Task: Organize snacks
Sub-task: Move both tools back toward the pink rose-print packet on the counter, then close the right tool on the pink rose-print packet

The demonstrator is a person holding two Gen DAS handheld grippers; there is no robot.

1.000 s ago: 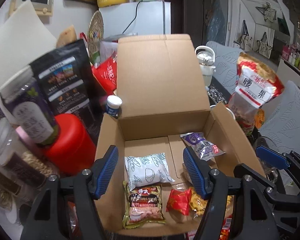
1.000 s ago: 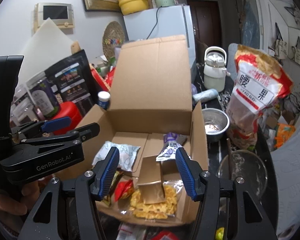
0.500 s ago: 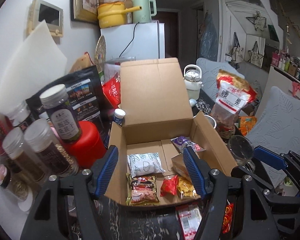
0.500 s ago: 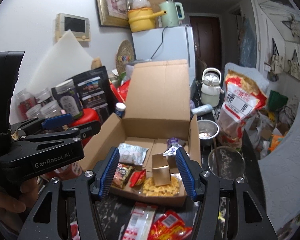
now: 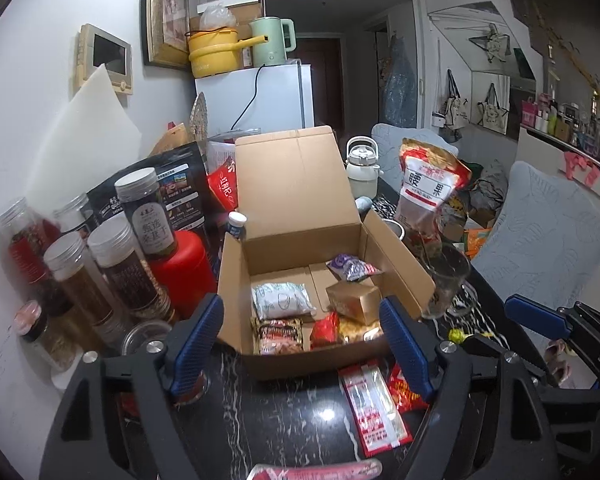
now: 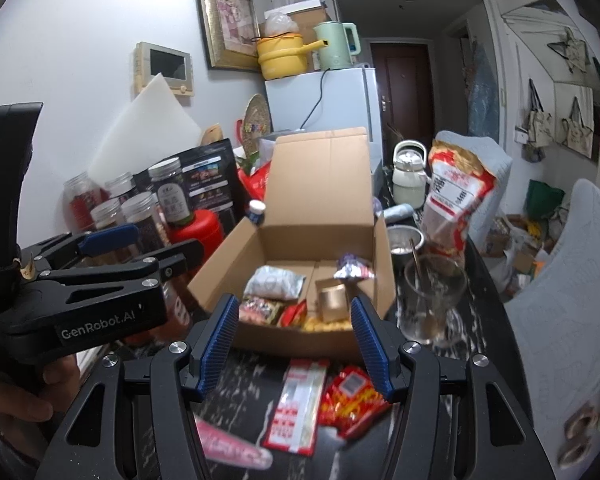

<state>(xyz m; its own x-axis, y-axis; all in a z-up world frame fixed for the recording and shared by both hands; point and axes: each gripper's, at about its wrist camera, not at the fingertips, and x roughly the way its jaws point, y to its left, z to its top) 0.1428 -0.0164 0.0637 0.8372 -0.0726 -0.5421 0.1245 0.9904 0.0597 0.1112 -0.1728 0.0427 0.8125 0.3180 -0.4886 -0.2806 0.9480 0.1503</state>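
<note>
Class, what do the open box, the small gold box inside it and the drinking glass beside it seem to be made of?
Open box: brown corrugated cardboard, matte, with creased flaps. Small gold box: likely foil-coated card, shiny and sharp-edged. Drinking glass: clear glass, perhaps plastic; the table shows through it.

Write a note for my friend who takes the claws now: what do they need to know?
Left claw: open, empty; its jaws have just been opening. Right claw: open, empty.
The open cardboard box on the dark table already holds a white packet, a gold box, a purple packet and other snacks.
Left to pack: the red-and-white packet, the red bag and a pink packet, all lying in front of the box.
</note>
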